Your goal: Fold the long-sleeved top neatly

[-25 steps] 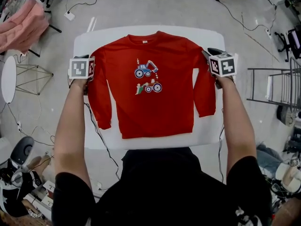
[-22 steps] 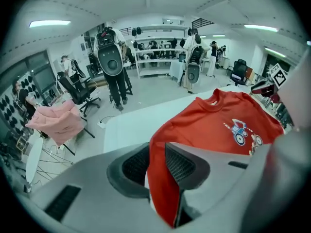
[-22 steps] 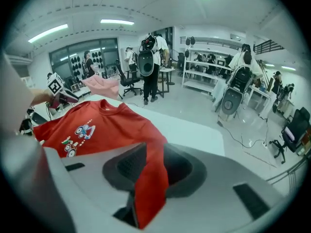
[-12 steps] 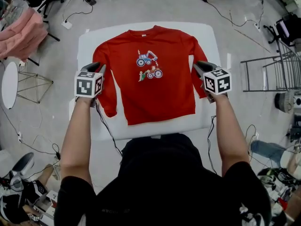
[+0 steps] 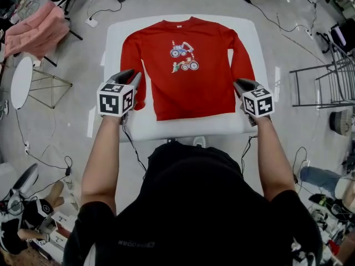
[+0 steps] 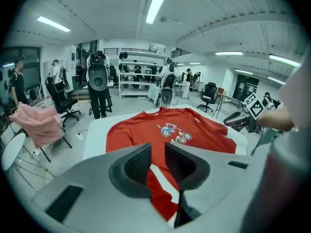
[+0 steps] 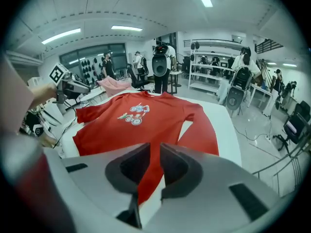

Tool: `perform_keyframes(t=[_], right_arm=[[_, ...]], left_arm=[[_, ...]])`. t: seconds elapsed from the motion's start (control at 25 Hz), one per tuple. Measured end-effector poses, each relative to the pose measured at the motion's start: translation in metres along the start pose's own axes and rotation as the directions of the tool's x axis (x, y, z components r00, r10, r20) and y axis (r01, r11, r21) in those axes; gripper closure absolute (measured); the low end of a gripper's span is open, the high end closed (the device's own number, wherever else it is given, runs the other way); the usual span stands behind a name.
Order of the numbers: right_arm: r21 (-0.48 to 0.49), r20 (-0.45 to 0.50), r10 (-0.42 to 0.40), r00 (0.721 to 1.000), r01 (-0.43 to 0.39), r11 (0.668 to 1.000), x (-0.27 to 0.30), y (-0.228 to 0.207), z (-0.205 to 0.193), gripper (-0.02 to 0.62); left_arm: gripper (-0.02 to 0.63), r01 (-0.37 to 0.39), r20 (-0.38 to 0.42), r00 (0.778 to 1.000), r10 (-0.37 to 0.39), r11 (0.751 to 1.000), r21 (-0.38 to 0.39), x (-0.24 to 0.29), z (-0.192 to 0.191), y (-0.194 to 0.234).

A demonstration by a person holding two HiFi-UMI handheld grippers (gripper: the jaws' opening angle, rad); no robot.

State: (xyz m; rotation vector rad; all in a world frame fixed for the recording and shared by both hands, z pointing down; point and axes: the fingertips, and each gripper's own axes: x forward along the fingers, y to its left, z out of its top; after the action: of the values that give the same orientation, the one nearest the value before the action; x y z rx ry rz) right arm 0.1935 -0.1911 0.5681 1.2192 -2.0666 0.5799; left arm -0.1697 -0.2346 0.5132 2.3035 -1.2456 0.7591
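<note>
A red long-sleeved top (image 5: pixel 186 87) with a vehicle print lies flat, front up, on a white table (image 5: pixel 183 127), its sleeves down along its sides. My left gripper (image 5: pixel 133 76) hovers just outside the left cuff, open and holding nothing. My right gripper (image 5: pixel 239 83) hangs beside the right cuff. Its jaws are closing, a narrow gap is left, and no cloth is between them. In the left gripper view the top (image 6: pixel 141 130) shows beyond the left gripper (image 6: pixel 158 154). The right gripper view shows the top (image 7: pixel 126 125) past the right gripper (image 7: pixel 155 154).
A pink garment (image 5: pixel 36 29) is draped over a chair at the far left, near a round white side table (image 5: pixel 21 82). A metal rack (image 5: pixel 327 76) stands on the right. Cables run over the floor around the table. People and chairs fill the room behind.
Both grippers have drawn back from beside the top's shoulders, along the sleeves, to the cuffs near the table's front edge. The top has not moved.
</note>
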Motion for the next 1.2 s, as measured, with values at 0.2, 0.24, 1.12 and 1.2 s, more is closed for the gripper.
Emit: perform_keyframes(t=[0.2, 0.24, 1.12, 1.2], right_arm=[[-0.047, -0.045, 0.058, 0.997, -0.06, 0.997, -0.012, 0.025, -0.052, 0.522], [-0.062, -0.051, 0.068, 0.996, -0.071, 0.996, -0.014, 0.029, -0.061, 0.518], [-0.365, -0.084, 0.097, 0.992, -0.121, 0.923, -0.012, 0.057, -0.12, 0.553], [-0.308, -0.079, 0.139, 0.987, -0.157, 0.938, -0.02, 0.061, -0.119, 0.557]], left_arm=[[0.52, -0.016, -0.068, 0.998, 0.013, 0.999, -0.049, -0.031, -0.062, -0.046], [0.52, -0.022, -0.087, 0.996, 0.017, 0.998, -0.056, -0.033, -0.077, -0.055], [0.586, -0.205, -0.243, 0.951, 0.193, 0.979, -0.025, -0.008, -0.193, -0.102], [0.588, -0.202, -0.229, 0.958, 0.172, 0.972, -0.117, -0.018, -0.191, -0.103]])
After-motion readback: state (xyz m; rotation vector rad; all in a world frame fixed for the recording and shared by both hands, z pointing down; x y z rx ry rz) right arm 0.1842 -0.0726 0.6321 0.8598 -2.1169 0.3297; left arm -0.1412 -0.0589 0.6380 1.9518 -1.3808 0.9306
